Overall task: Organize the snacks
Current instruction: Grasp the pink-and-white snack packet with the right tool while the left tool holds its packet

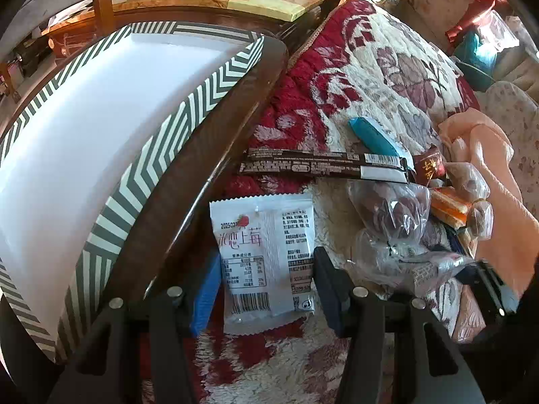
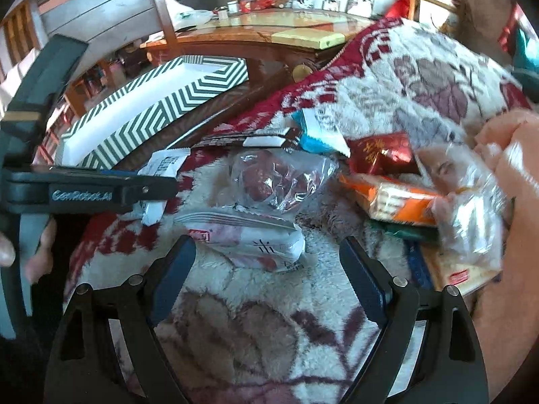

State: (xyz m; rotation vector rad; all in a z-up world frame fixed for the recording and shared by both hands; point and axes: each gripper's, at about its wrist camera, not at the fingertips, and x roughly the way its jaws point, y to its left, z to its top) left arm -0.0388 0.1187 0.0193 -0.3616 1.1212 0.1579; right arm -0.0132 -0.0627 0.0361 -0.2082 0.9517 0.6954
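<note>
A white strawberry snack packet [image 1: 266, 256] lies on the floral blanket [image 1: 370, 77], between the open fingers of my left gripper [image 1: 266, 289]; grip not closed on it. To its left stands a white tray with a grey chevron rim [image 1: 111, 222]. My right gripper [image 2: 266, 286] is open and empty, just short of another white packet [image 2: 249, 239]. The left gripper also shows in the right wrist view [image 2: 148, 188], around its packet [image 2: 165, 165]. Other snacks lie beyond: a long dark bar [image 1: 323, 165], a blue packet [image 1: 374, 138], a clear bag of dark red fruit [image 2: 276, 181], an orange packet [image 2: 397, 202], a red packet [image 2: 380, 151].
The tray [image 2: 168, 107] sits on a dark wooden surface [image 1: 188, 181] beside the blanket. A peach cloth [image 1: 498, 181] lies at the right edge of the snack pile. A glass-topped table [image 2: 262, 30] stands behind.
</note>
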